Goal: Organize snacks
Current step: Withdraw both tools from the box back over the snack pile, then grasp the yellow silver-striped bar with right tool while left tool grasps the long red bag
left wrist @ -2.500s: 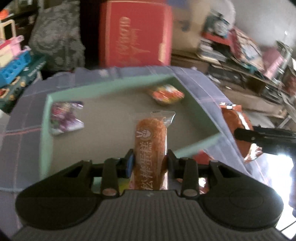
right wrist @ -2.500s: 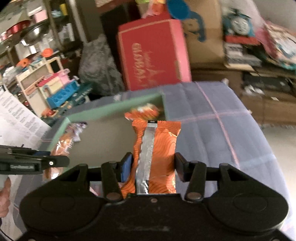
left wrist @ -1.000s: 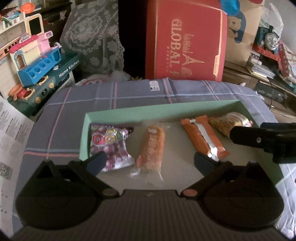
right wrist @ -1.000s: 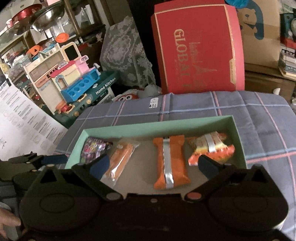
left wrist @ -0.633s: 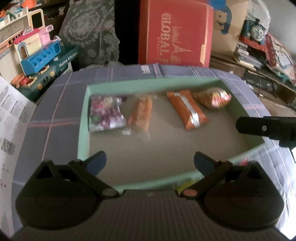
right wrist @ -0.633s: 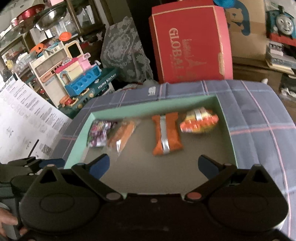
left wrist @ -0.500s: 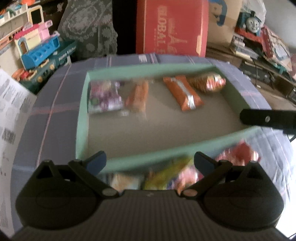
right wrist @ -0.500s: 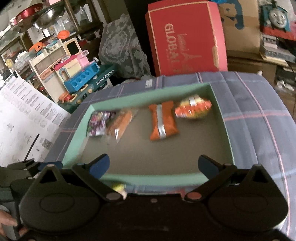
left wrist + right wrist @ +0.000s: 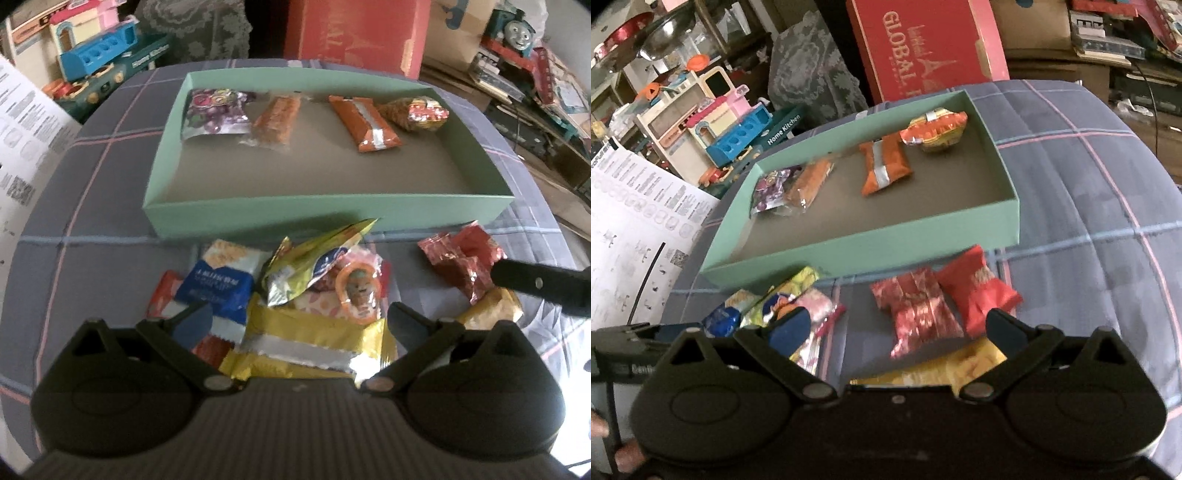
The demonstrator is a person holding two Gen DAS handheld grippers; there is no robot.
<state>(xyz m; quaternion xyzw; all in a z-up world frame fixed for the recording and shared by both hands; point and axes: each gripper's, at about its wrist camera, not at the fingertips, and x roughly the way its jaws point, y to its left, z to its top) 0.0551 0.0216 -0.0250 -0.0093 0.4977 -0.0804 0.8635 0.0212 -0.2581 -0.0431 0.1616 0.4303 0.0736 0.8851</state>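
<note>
Four snacks (long axes front-to-back)

one green box, four snacks inside

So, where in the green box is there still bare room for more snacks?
The near half of the green box is bare, from the front wall up to the snack row. The far wall is crowded: purple packet to the foil bag.

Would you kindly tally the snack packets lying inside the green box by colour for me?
Purple: 1, the purple packet
Orange: 2, the clear-wrapped orange bar and the orange packet with a silver seam
Mixed orange, red and yellow: 1, the puffy packet
Total: 4, all along the far wall of the green box
</note>
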